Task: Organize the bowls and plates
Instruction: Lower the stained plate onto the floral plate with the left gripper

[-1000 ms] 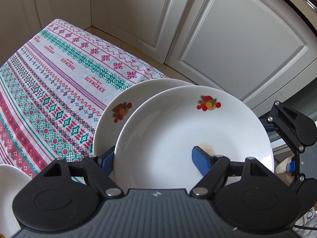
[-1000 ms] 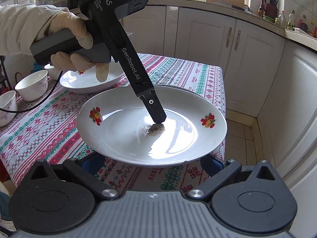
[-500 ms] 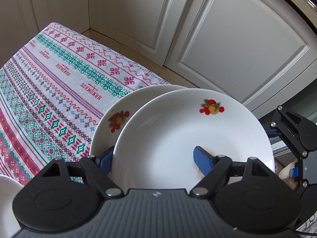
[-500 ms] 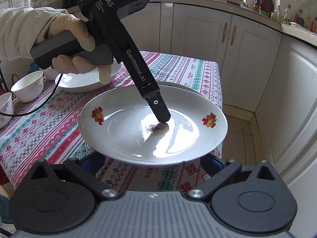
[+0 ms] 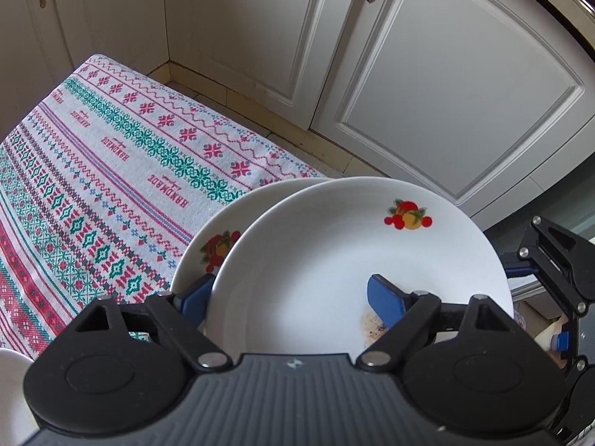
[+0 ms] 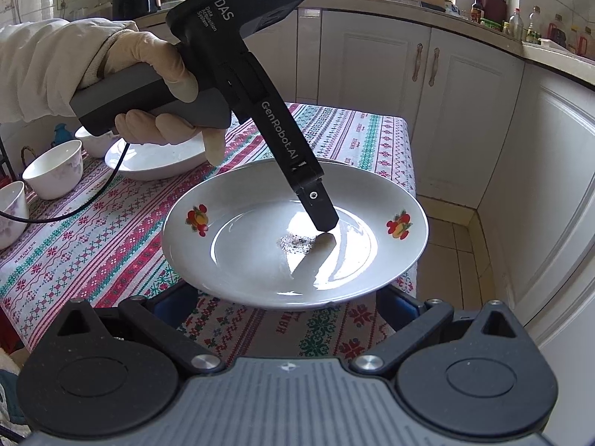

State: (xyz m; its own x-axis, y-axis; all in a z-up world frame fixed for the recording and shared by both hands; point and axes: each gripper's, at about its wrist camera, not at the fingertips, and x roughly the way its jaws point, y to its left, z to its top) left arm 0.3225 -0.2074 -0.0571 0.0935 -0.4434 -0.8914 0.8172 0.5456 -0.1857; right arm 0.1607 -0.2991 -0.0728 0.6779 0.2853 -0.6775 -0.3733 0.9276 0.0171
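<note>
The round white ceramic plate with red-and-yellow fruit prints (image 6: 293,234) sits level at the counter's near corner, stacked on a second white plate (image 5: 208,238) whose rim shows at its 10 o'clock in the left wrist view. One fruit print lies at 9 o'clock and one at 3 o'clock in the right wrist view; a dark smudge (image 6: 295,242) marks the centre. The left gripper (image 5: 288,297), in a gloved hand (image 6: 156,85), points steeply down, its jaws spread and just been opening, straddling the plate's rim without pinching it. The right gripper (image 6: 290,304) has jaws spread wide at the near rim, apart from it. The patterned red-and-green tablecloth (image 6: 93,230) covers the counter; white cups (image 6: 54,173) stand at 9 o'clock.
</note>
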